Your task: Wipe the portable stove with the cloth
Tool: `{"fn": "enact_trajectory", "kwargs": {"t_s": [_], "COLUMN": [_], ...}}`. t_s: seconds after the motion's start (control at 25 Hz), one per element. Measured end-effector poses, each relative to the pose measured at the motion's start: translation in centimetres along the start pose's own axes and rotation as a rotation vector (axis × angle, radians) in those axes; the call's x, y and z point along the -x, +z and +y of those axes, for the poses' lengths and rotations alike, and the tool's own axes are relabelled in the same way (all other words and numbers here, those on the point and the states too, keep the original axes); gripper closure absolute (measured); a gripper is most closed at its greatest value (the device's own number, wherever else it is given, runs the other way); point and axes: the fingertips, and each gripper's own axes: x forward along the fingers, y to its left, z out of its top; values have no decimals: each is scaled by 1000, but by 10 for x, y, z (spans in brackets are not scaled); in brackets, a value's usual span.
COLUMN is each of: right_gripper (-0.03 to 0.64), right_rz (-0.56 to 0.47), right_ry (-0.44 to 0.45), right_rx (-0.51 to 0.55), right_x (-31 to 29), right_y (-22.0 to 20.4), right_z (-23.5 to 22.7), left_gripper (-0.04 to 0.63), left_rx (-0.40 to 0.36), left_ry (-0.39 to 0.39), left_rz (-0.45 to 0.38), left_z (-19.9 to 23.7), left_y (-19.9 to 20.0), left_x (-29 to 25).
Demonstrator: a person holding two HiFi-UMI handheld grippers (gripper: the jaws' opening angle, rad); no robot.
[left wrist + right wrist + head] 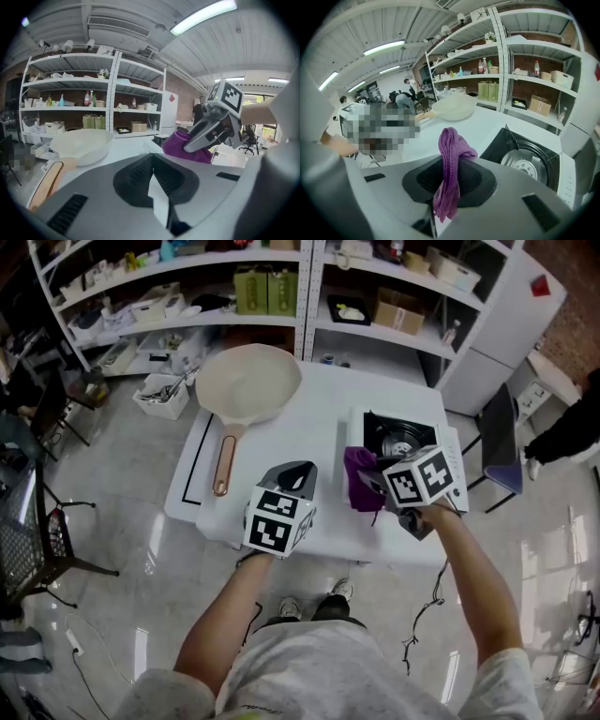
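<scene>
The portable stove [405, 435] sits at the right end of the white table [281, 442], its black top and round burner [526, 162] uncovered. A purple cloth [357, 476] hangs bunched just left of the stove, above its front left corner. My right gripper [372, 482] is shut on the cloth [449, 161], which stands up out of the jaws and trails below them. Left of it, over the table's front edge, my left gripper [298, 472] is shut with nothing in it. In the left gripper view the right gripper [206, 135] and the cloth [180, 146] show ahead.
A cream frying pan [247, 382] with a copper handle [224, 465] lies on the table's left half. Shelving [281, 292] lines the far wall. A white basket [161, 396] stands on the floor at left, a chair [499, 444] at right, a black rack [23, 540] at far left.
</scene>
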Motion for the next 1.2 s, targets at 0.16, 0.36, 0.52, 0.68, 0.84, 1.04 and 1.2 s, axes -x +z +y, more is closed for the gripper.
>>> {"fn": "enact_trajectory", "kwargs": {"t_s": [0.16,0.36,0.52,0.68,0.84,1.04,1.2], "right_gripper": [554,554,554,554,554,554,554], "right_rz": [26,42,74,97,107,108,115], "right_ry": [2,32,55,91,115,120,130], "right_rx": [-29,-36,-22,-45,-39,3,21], "right_x": [-6,-8,-15,-25,-32,-36,-39], "right_y": [9,24,30,32,37,45,56], "right_z": [-10,-20,-28,-36,-45,-60,-75], "left_gripper": [592,593,593,593,592,593,592], "left_rx": [1,2,3,2,10,15,19], "left_ry": [8,20,38,60,91,118,134], "left_rz": [-1,1,1,0,4,17,31], "left_z": [-1,-3,-3,-2,2,-1,-3], "left_y": [3,9,11,15,19,18,21], "left_x": [-6,-15,-23,-30,-35,-43,-52]}}
